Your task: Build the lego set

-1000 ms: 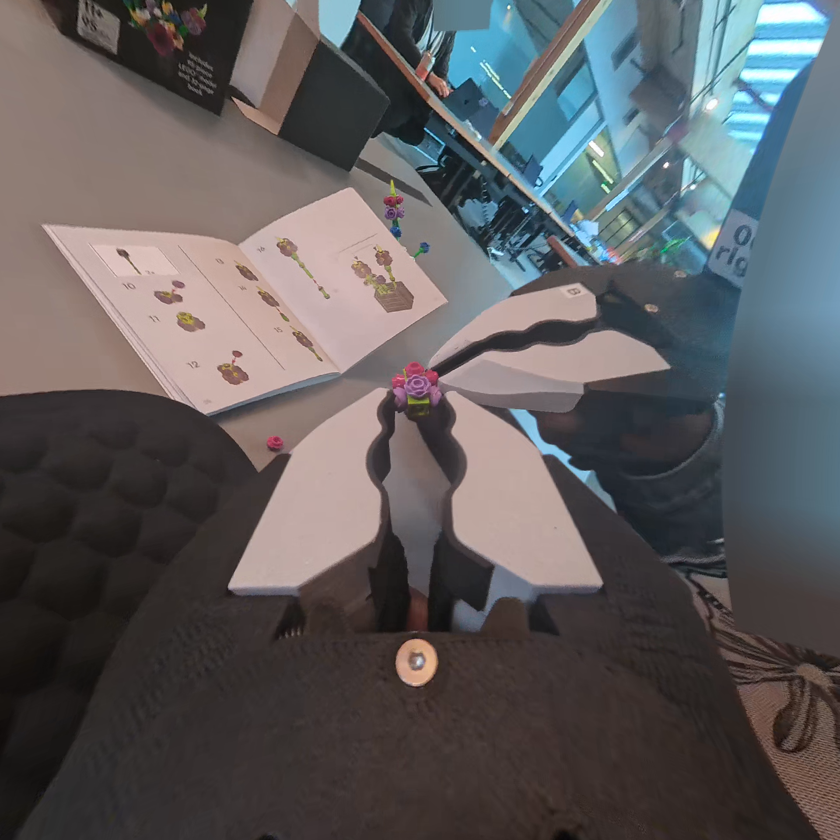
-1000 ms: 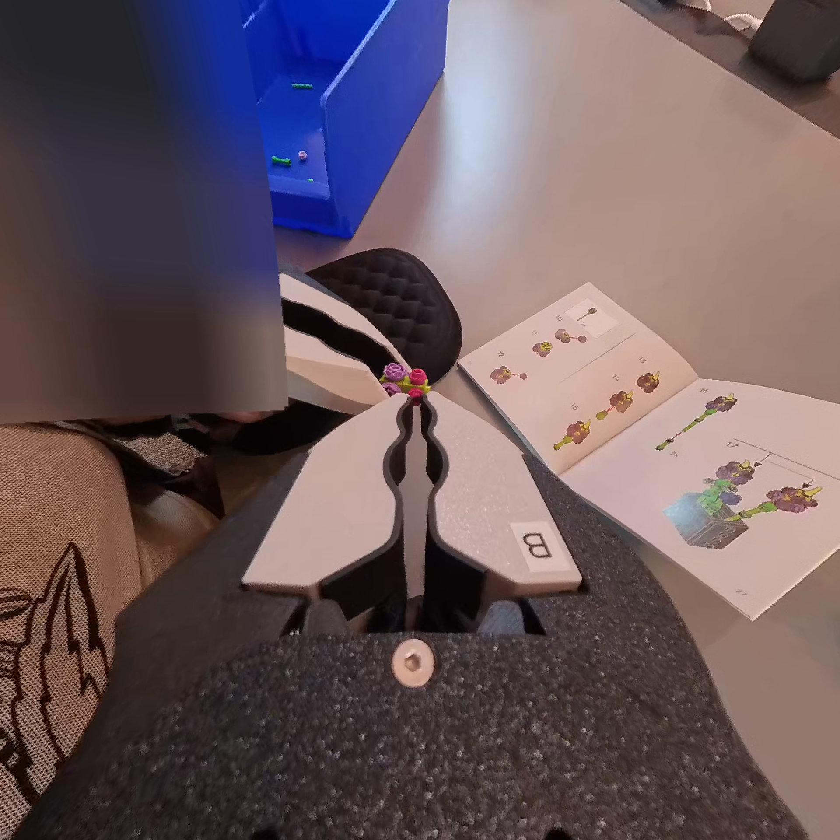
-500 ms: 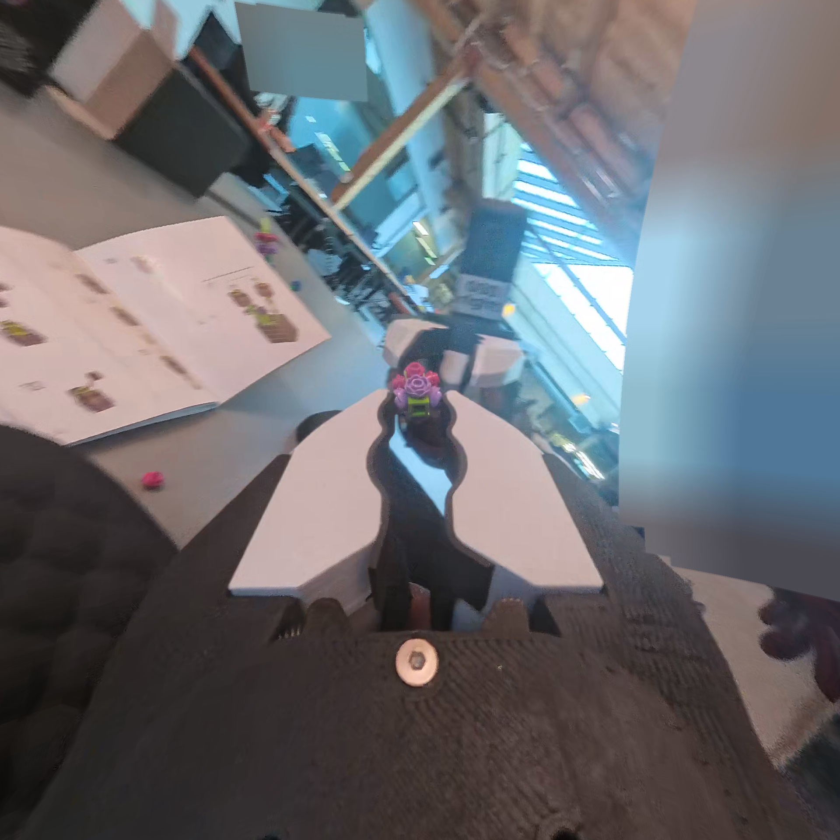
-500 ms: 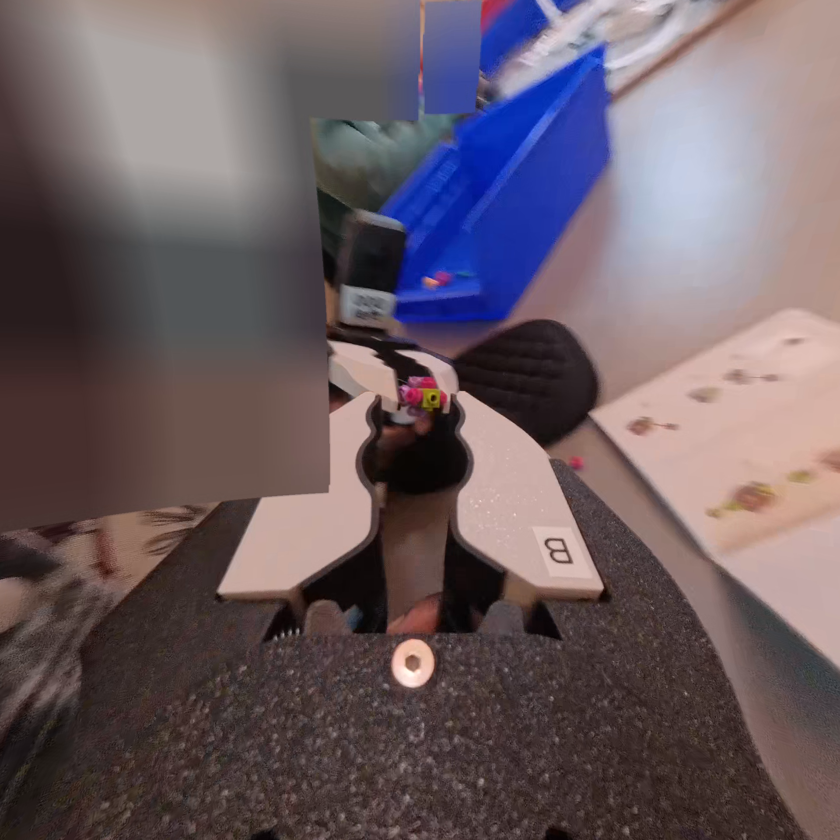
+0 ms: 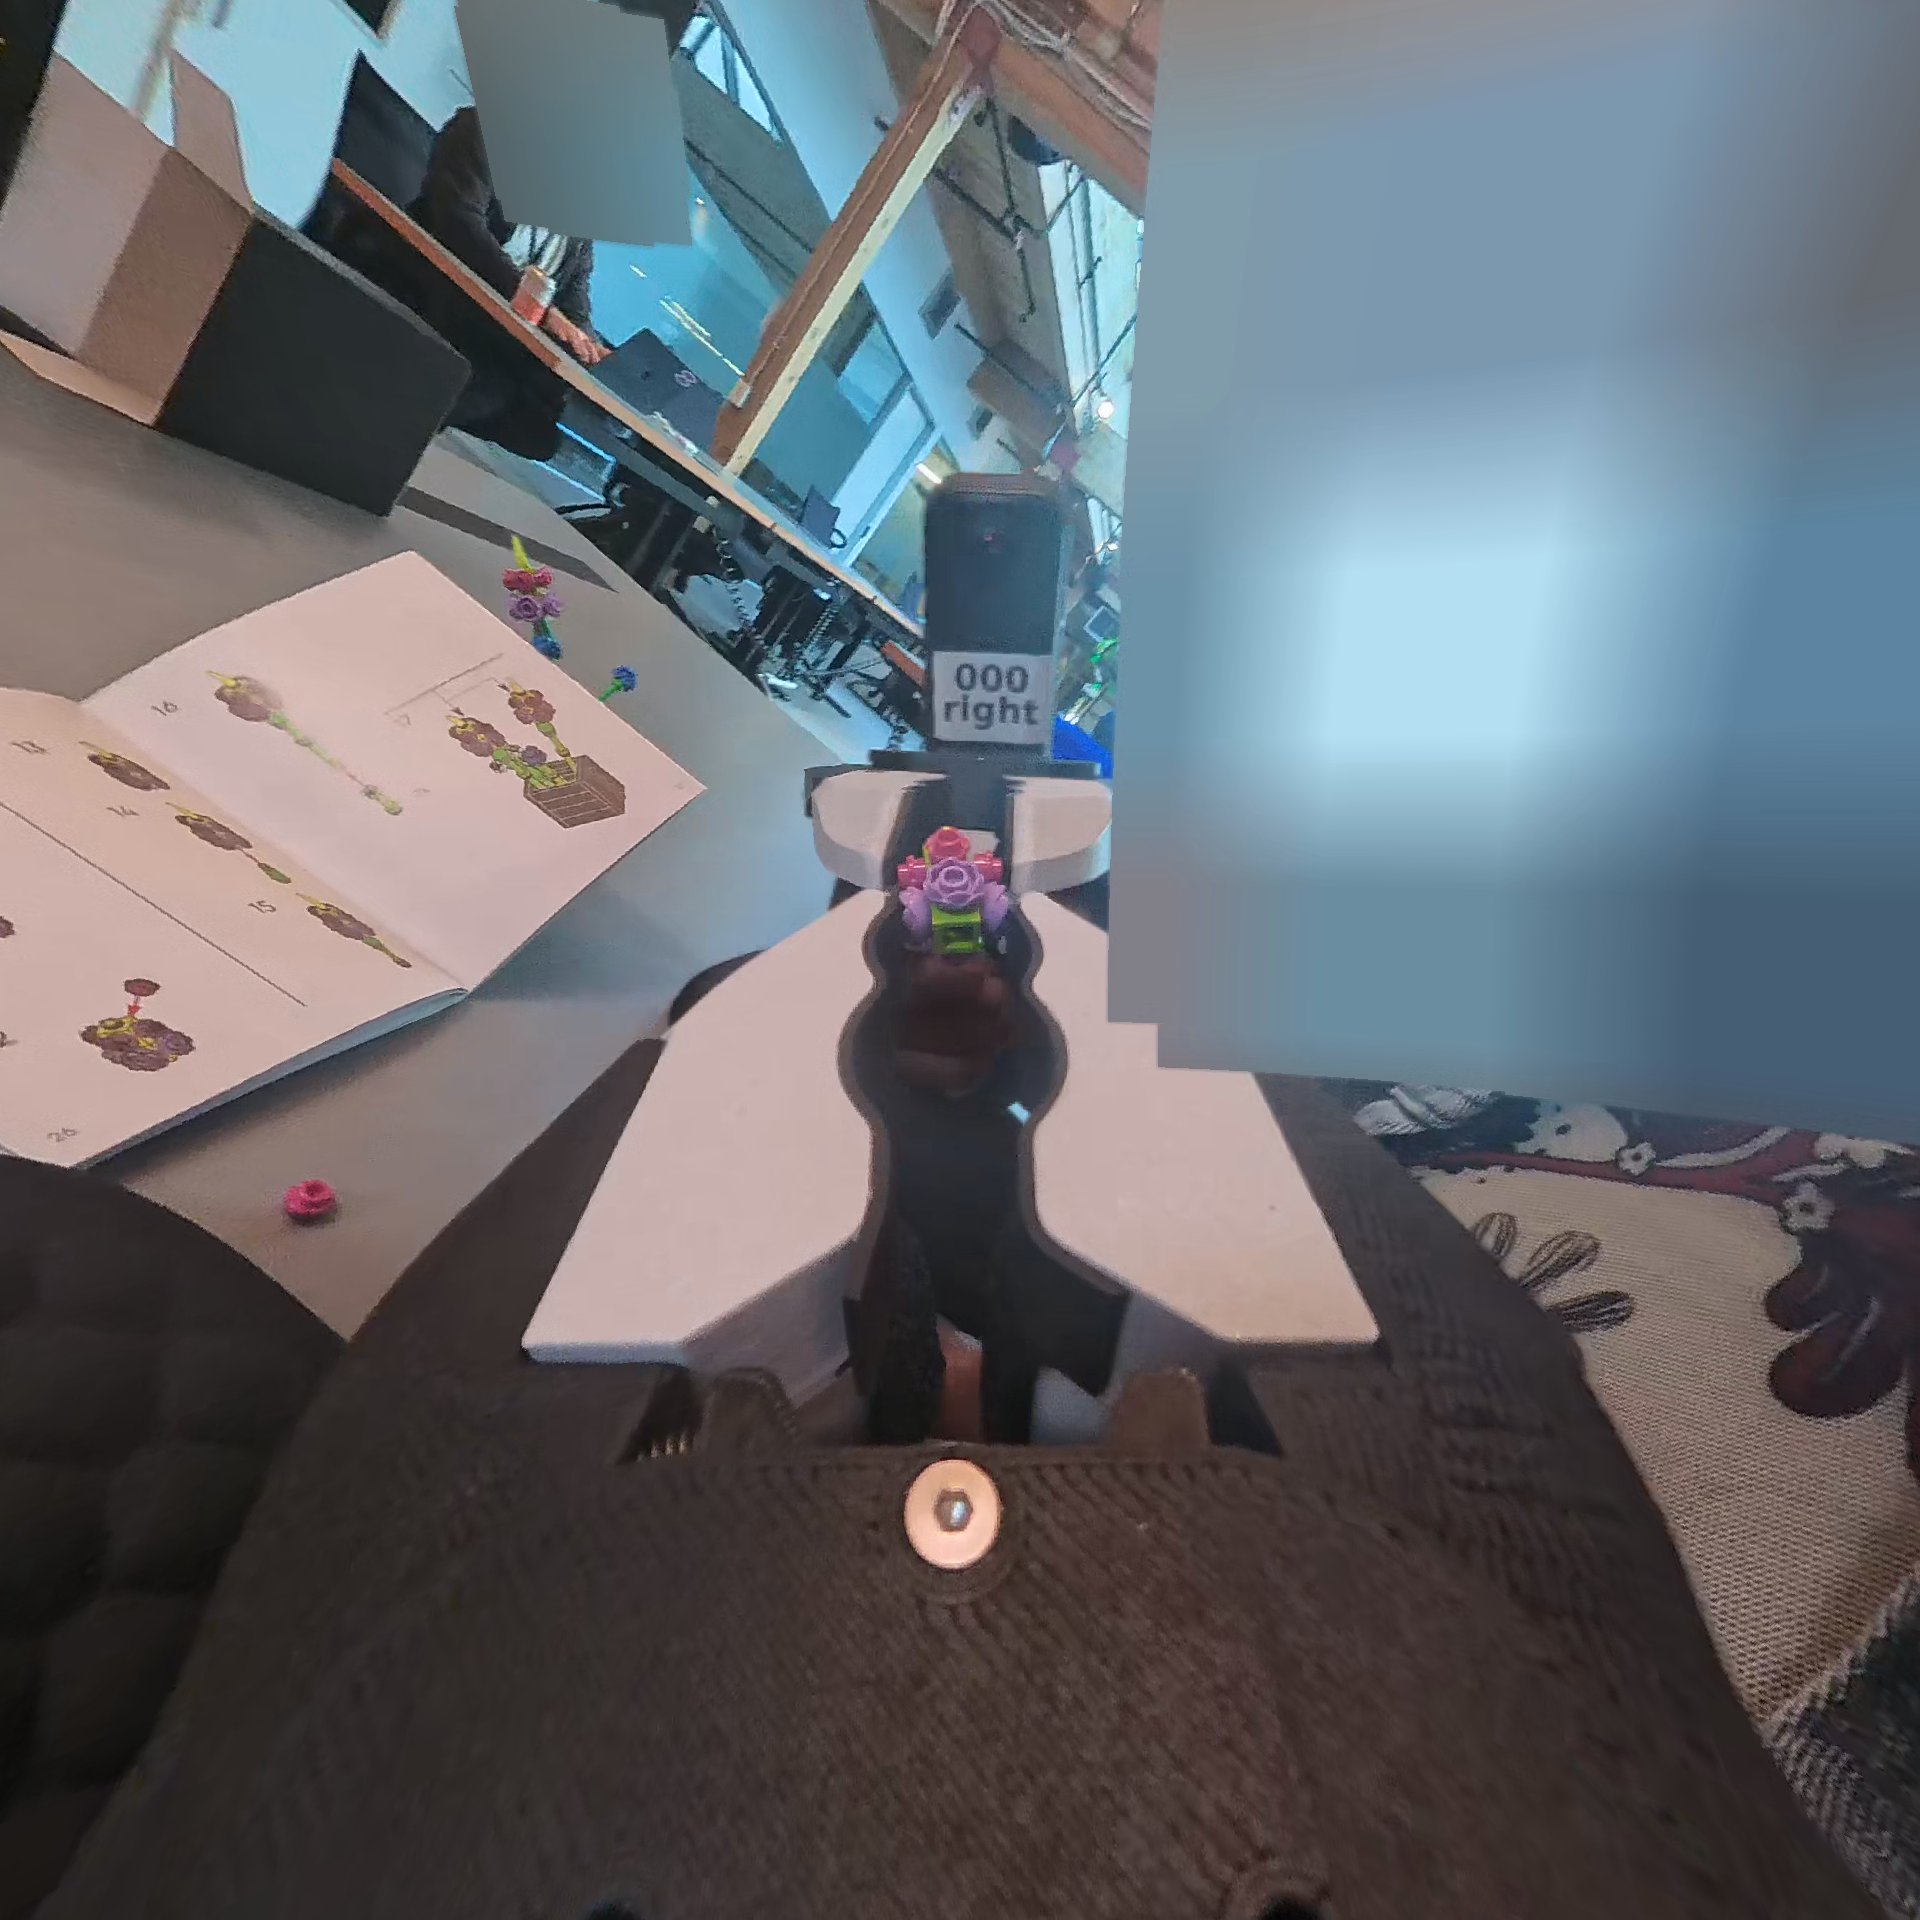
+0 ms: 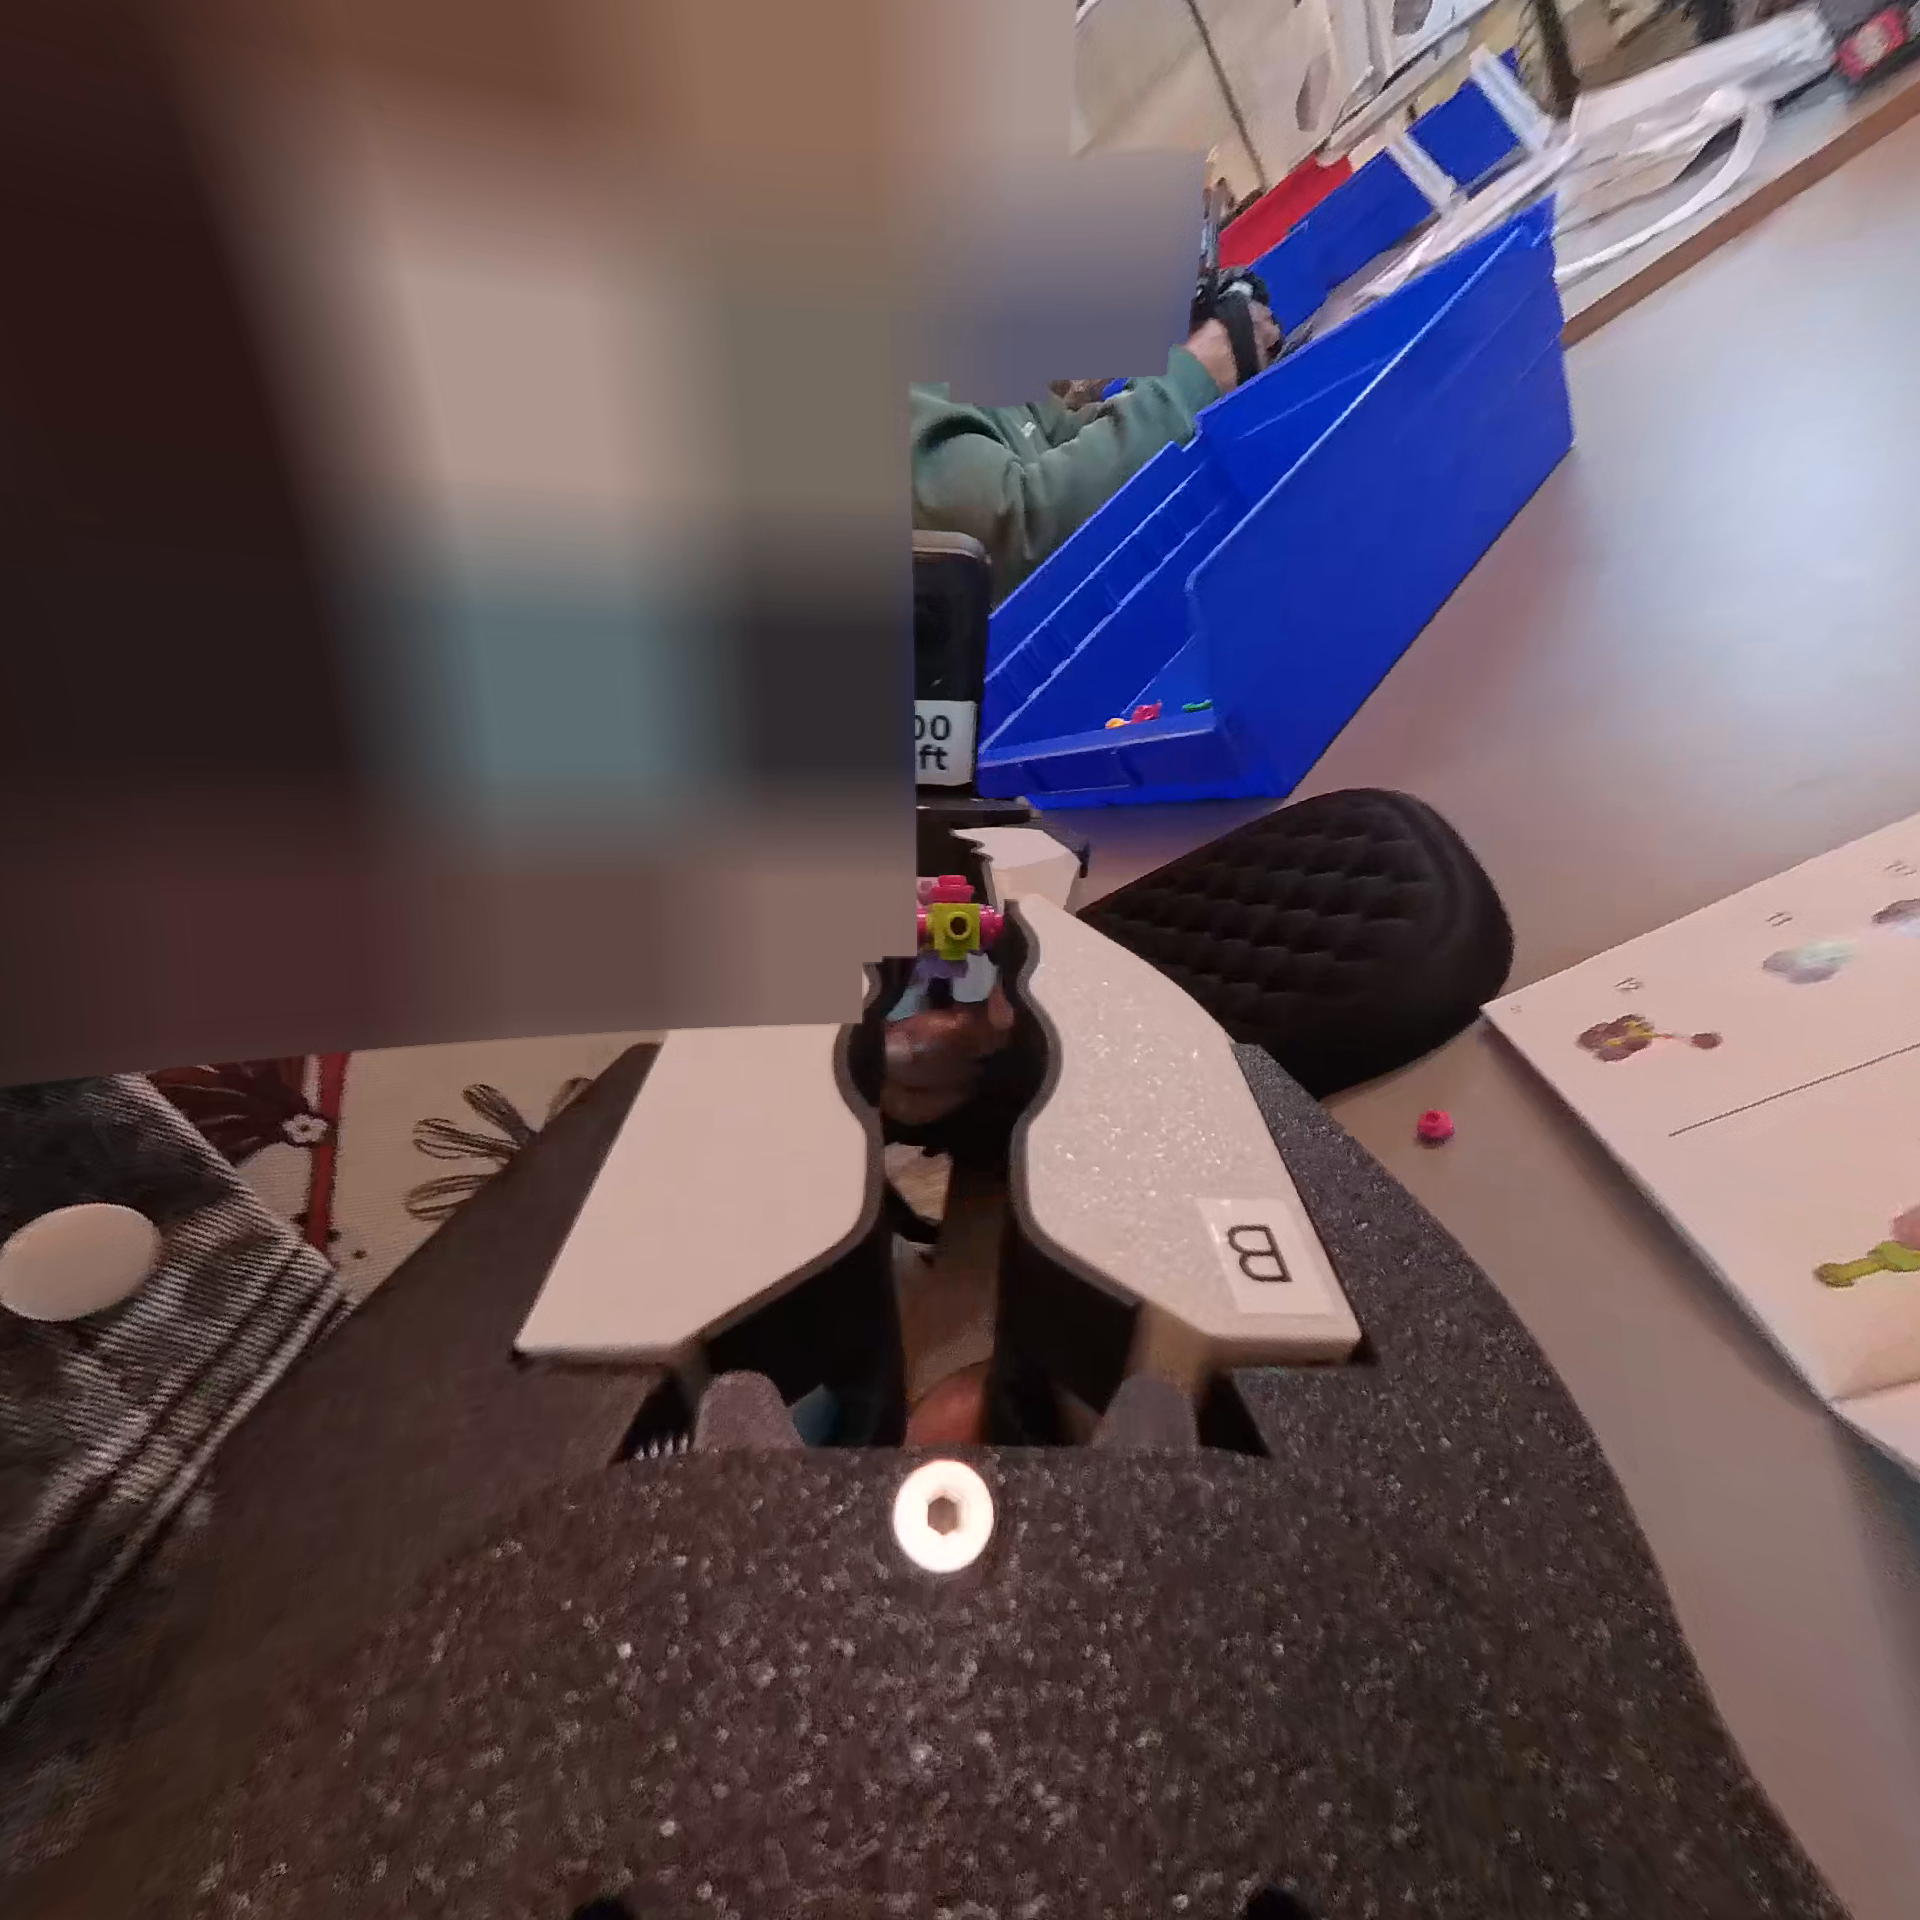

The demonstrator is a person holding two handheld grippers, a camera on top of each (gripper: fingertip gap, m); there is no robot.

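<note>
Loose flower piece (image 5: 310,1199) before booklet (image 5: 312,831)

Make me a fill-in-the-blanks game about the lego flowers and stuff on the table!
1. The left claw pinches a flower bunch with a ___ brick in its middle.
2. The loose flower piece on the table is ___.
3. The booklet lies ___.
4. The plastic bin is ___.
Missing words: green, pink, open, blue.

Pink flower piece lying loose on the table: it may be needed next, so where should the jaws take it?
Across its round rim, from straight above: the pink flower piece lies low on the table, apart from the booklet.
</note>
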